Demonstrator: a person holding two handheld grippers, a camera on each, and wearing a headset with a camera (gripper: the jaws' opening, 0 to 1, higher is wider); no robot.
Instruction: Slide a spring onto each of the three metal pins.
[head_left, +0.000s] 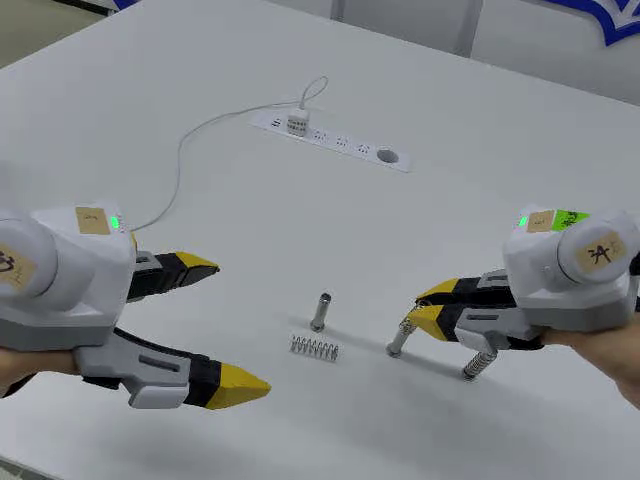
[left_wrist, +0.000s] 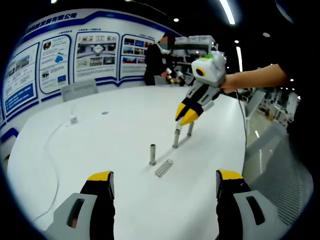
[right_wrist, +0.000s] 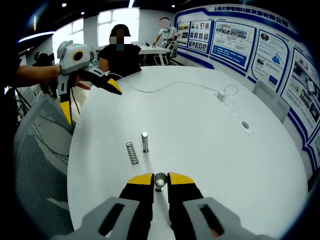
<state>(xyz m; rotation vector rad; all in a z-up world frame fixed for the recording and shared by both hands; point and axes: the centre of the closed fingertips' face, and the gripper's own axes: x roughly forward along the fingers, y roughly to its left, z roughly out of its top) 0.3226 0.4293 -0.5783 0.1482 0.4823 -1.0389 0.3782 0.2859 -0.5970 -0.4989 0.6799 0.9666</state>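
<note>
My right claw (head_left: 428, 308) is clenched on the top of a spring-wrapped silver metal pin (right_wrist: 160, 181), and my yellow tips hide its shaft. My left claw (left_wrist: 165, 176) gapes, released, well back from the bare silver upright pin (left_wrist: 152, 154) and the loose grey coil spring (left_wrist: 163, 168) ahead. A second sprung pin (head_left: 480, 360) is half covered beneath my right claw's body.

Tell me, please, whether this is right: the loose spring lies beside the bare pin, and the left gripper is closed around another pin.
Not quite: the right gripper, not the left gripper, is closed around that pin, as the right gripper view shows. The loose spring does lie beside the bare pin.
</note>
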